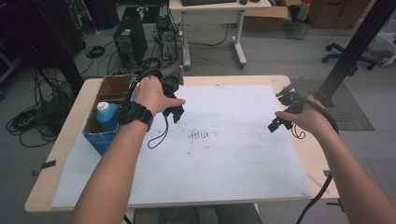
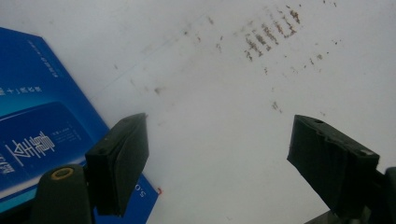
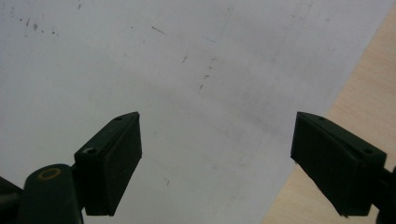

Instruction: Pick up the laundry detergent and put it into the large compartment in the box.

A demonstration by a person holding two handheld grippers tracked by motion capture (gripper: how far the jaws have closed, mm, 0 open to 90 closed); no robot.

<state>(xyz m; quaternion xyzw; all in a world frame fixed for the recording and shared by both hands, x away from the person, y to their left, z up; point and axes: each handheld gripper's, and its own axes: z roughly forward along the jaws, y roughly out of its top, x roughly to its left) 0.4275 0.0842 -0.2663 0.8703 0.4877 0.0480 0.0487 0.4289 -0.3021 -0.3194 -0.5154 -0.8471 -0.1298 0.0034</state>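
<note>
Item: left gripper, held in the left hand, beside a blue carton at the table's 9 o'clock edge. Jaws spread wide, nothing between them.

Item: bottle with a blue cap, upright inside the carton, at roughly 8 o'clock from the left gripper and just beside the wrist. Probable object of the reach.

Item: right gripper, at 3 o'clock on the white sheet. Jaws spread, empty, hanging above the sheet.

Handling note: the likely step is fetching the bottle. Swing the open jaws over the carton rim, come down plumb astride the cap or neck, and close only when the cardboard flaps are clear of both pads.

View note: the high view gives bottle, carton interior and both hands. The left gripper view adds the carton's printed blue side at 9 o'clock and the brown smudges at 1 o'clock. The right gripper view adds the sheet's edge against bare wooden table at 3 o'clock.
</note>
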